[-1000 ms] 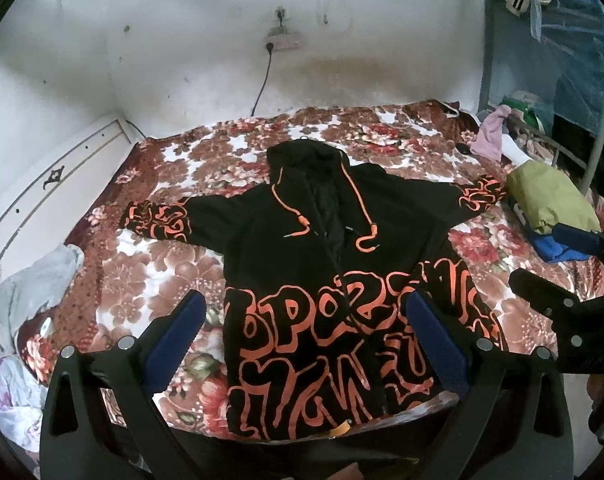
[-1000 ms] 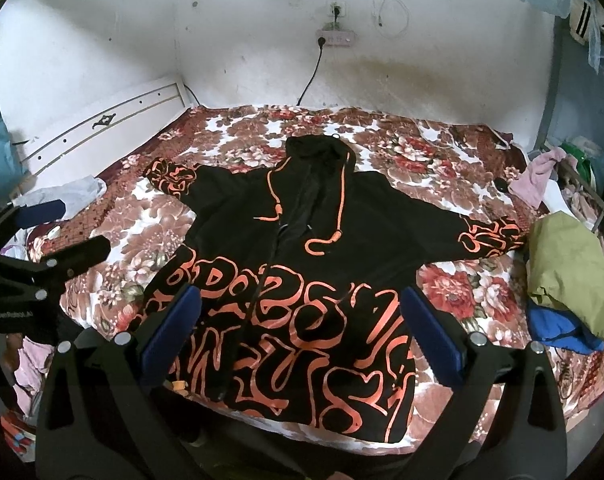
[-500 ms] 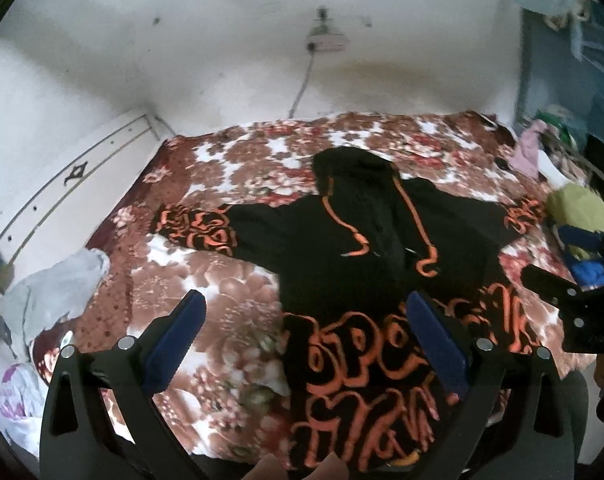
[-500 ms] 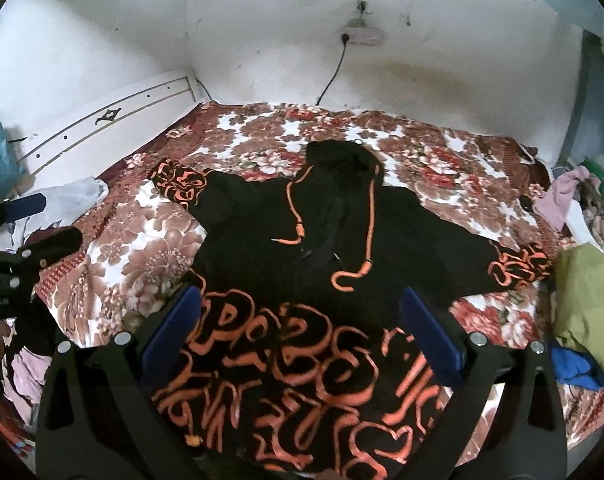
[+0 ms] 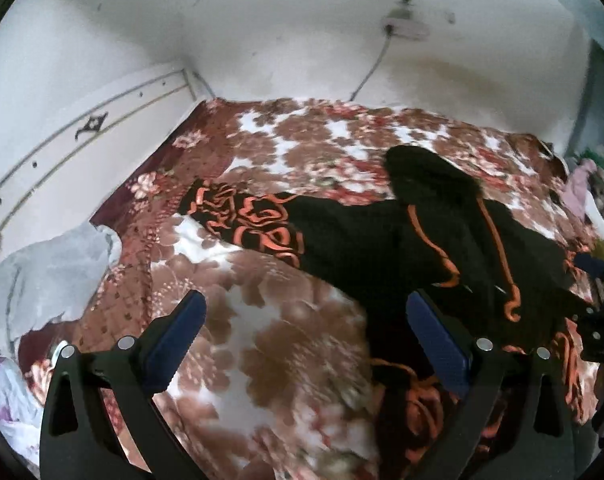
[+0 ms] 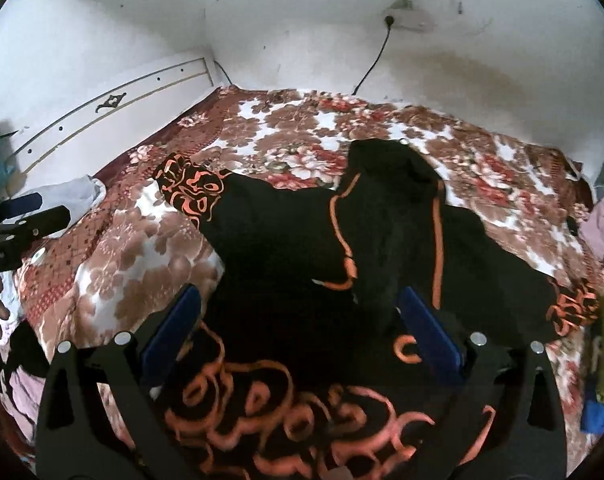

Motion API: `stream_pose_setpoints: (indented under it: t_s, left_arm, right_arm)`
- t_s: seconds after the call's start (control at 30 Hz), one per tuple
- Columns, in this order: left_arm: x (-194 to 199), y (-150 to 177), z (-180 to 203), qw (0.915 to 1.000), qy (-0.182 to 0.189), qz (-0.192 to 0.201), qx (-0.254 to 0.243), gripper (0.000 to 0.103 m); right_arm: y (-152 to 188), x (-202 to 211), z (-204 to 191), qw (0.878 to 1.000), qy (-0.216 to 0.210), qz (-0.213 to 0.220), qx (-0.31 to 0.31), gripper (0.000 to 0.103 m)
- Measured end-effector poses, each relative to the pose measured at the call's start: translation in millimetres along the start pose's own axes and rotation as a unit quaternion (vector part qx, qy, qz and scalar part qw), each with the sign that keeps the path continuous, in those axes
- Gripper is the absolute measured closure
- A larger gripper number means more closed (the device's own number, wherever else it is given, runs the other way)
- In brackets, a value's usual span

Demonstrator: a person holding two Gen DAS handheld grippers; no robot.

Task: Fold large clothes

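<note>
The black hoodie [image 6: 302, 264] lies spread flat on the floral bedspread [image 5: 286, 344], hood to the far side, sleeves out to left and right. Its left sleeve [image 5: 262, 224] stretches across, ahead of the left gripper [image 5: 302, 344], which is the nearer one. The right gripper [image 6: 298, 336] hovers over the chest. Both have fingers spread, holding nothing; the view is blurred, so the height above the cloth is uncertain.
</note>
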State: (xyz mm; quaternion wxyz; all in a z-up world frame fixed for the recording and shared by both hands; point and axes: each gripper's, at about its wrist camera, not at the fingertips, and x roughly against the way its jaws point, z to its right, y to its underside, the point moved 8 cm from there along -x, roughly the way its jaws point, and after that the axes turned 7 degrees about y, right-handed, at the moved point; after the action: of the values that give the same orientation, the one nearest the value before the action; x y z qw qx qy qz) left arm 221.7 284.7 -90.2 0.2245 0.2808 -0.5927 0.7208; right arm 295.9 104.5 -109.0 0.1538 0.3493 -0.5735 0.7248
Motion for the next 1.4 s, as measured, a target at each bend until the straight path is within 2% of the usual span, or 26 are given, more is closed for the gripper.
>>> stream_pose_setpoints:
  t_s: [0.07, 0.1, 0.17, 0.27, 0.37, 0.43, 0.53, 0.6, 0.63, 0.73, 1.0, 1.1, 1.27, 1.4]
  left_arm:
    - [-24, -11, -31, 0.9967, 0.061, 0.014, 0.053, 0.005]
    - [-35, -15, -46, 0.9944, 0.072, 0.022, 0.074, 0.005]
    - [-58, -20, -72, 0.9942, 0.060, 0.025, 0.085, 0.005]
    - [-109, -27, -110, 0.9988, 0.008, -0.003, 0.048, 0.005]
    - [-150, -32, -142, 0.9987, 0.008, -0.021, 0.046, 0.005]
    - [-180, -36, -166, 0.9965, 0.018, -0.037, 0.072, 0.005]
    - [-209, -47, -205, 0.9901, 0.034, -0.031, 0.133, 0.005]
    - [-230, -53, -225, 0.9792, 0.074, -0.027, 0.187, 0.005]
    - [-243, -53, -235, 0.9748, 0.081, -0.036, 0.205, 0.005]
    - [-275, -51, -261, 0.9679, 0.072, -0.059, 0.233, 0.005]
    - [-326, -63, -304, 0.9639, 0.063, -0.071, 0.249, 0.005]
    - [-343, -66, -316, 0.9517, 0.077, -0.071, 0.289, 0.005]
    - [-354, -74, -327, 0.9449, 0.084, -0.048, 0.313, 0.005]
    - [-362, -79, -326, 0.9462, 0.076, -0.035, 0.313, 0.006]
  right_arm:
    - [-7, -25, -7, 1.000, 0.011, -0.006, 0.003, 0.004]
    - [-11, -44, -15, 1.000, 0.015, -0.009, 0.008, 0.004]
    - [-15, -70, -26, 1.000, 0.016, -0.015, 0.014, 0.004]
    - [-18, -113, -45, 0.999, 0.006, -0.029, 0.022, 0.004]
    - [-20, -149, -67, 0.998, -0.015, -0.036, 0.038, 0.004]
    - [-20, -173, -78, 0.998, -0.004, -0.041, 0.056, 0.004]
    - [-17, -202, -90, 0.996, -0.002, -0.053, 0.067, 0.004]
    - [-15, -221, -97, 0.995, 0.008, -0.061, 0.074, 0.004]
    - [-12, -232, -100, 0.995, 0.008, -0.070, 0.073, 0.004]
    - [-5, -255, -105, 0.993, 0.010, -0.090, 0.071, 0.004]
    - [8, -281, -111, 0.992, 0.006, -0.102, 0.071, 0.004]
    - [10, -284, -112, 0.992, 0.003, -0.105, 0.069, 0.004]
    - [12, -289, -113, 0.992, 0.002, -0.107, 0.067, 0.004]
    - [13, -290, -114, 0.992, 0.002, -0.105, 0.067, 0.004]
